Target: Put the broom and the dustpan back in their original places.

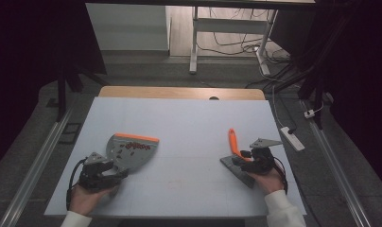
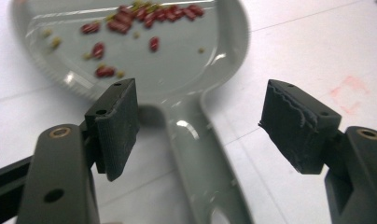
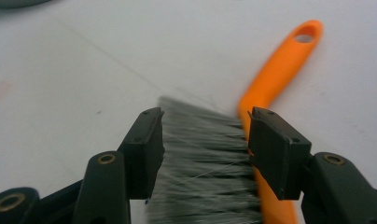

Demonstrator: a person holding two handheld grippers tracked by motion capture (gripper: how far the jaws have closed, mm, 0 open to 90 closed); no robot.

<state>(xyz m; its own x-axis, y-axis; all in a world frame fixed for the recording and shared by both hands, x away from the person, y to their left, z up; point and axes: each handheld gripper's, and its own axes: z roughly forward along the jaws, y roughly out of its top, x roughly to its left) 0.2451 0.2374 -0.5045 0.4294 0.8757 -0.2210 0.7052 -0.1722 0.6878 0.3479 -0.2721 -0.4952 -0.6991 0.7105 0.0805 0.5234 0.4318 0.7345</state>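
At the near left of the table (image 1: 179,118), the dustpan (image 1: 132,150) already held the red beans (image 2: 126,21), and the left gripper (image 2: 200,130) stood open astride its handle, pads clear. At near right, the right gripper (image 3: 203,149) gaped wide around the brush (image 3: 210,163), apparently set down, sweeping seemingly finished.

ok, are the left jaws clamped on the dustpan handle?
No, in the left gripper view the left gripper stands open, with clear gaps either side of the dustpan handle lying between its pads.

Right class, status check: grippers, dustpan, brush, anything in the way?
Left gripper open astride dustpan handle. Right gripper wide around brush head. Beans in pan. Table unobstructed.
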